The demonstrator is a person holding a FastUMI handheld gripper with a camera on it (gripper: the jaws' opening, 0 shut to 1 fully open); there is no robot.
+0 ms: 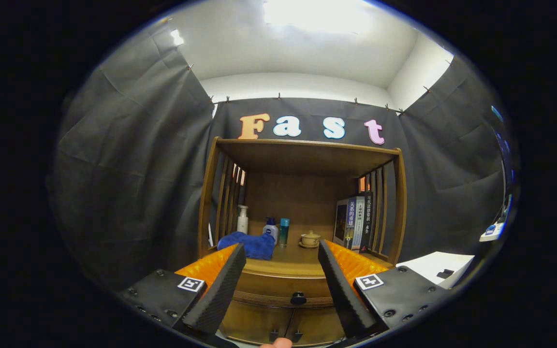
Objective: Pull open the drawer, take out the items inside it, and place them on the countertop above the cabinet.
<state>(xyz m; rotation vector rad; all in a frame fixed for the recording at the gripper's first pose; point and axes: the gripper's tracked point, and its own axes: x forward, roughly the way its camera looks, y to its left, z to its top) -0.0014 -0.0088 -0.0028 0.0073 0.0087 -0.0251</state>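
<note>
**Jaws spread wide before a closed drawer**

The gripper [281, 263] hangs in front of a wooden cabinet [302, 232], its jaws spread wide and holding nothing. Between them and a little beyond their tips sits the drawer [278, 285], shut flush with the cabinet front, its dark round knob [298, 298] well apart from either finger. Below the drawer, two small cabinet doors [283, 324] meet at a pair of dark pulls.

Above the drawer lies the countertop [288, 263], serving as the table. On it, beyond the left jaw, a blue cloth [252, 244] lies bunched, with a white pump bottle [242, 220] behind it. Farther in, between the jaws, stand a small blue-capped bottle [271, 228] and a teal canister [284, 231], then a lidded cup [310, 238] on what may be a saucer. Beyond the right jaw, several books [353, 222] stand upright against the slatted side.

A fingertip [278, 343] peeks in beneath the jaws.
</note>
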